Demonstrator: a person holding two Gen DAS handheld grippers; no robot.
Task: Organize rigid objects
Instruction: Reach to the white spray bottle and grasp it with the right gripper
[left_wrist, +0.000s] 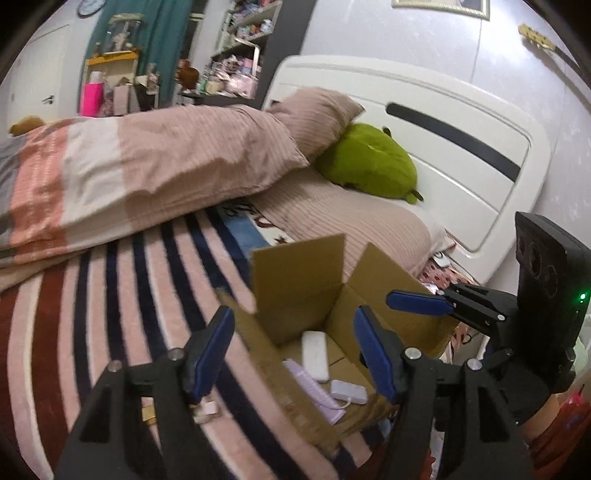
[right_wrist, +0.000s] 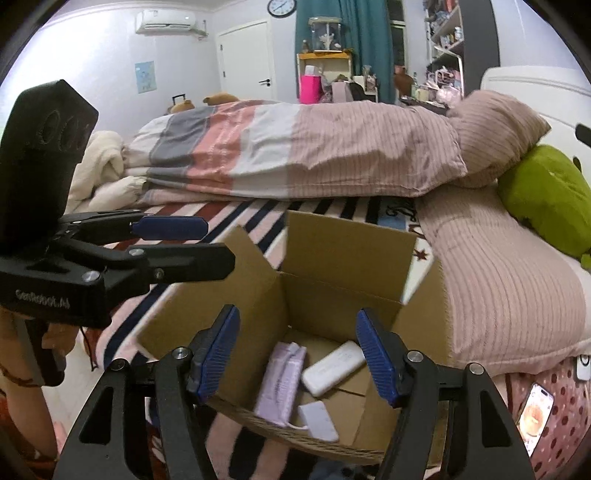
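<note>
Both grippers were spread wide and held nothing. Left gripper (left_wrist: 293, 354) hovered over the near-left corner of the cardboard box (left_wrist: 295, 295), its blue pads (left_wrist: 208, 350) well apart. Right gripper (right_wrist: 295, 354) hung above the open box (right_wrist: 347, 266), also well apart at the pads (right_wrist: 376, 354). Each gripper showed in the other's view: the right one at the box's far right side in the left wrist view, the left one to the left of the box in the right wrist view, both with fingers parted.

Box sat on the striped blanket (left_wrist: 110, 295) at the edge of the bed, flaps up. Three items lay on the box floor:
- white power bank (right_wrist: 334, 367), flat, towards the back
- lilac comb-like item (right_wrist: 280, 380), lengthwise along the left wall, touching the power bank's left end
- small white adapter (right_wrist: 319, 421) with a short cable, nearest the front, just beside the lilac item's near end

Same three visible in the left wrist view: power bank (left_wrist: 315, 354), lilac item (left_wrist: 314, 389), adapter (left_wrist: 349, 391).

Beyond the box: folded duvet (right_wrist: 295, 151), pink pillow (right_wrist: 495, 122), green plush (right_wrist: 550, 195) against the white headboard (left_wrist: 424, 122). A phone (right_wrist: 535, 413) with a lit screen lay at lower right, outside the box.
</note>
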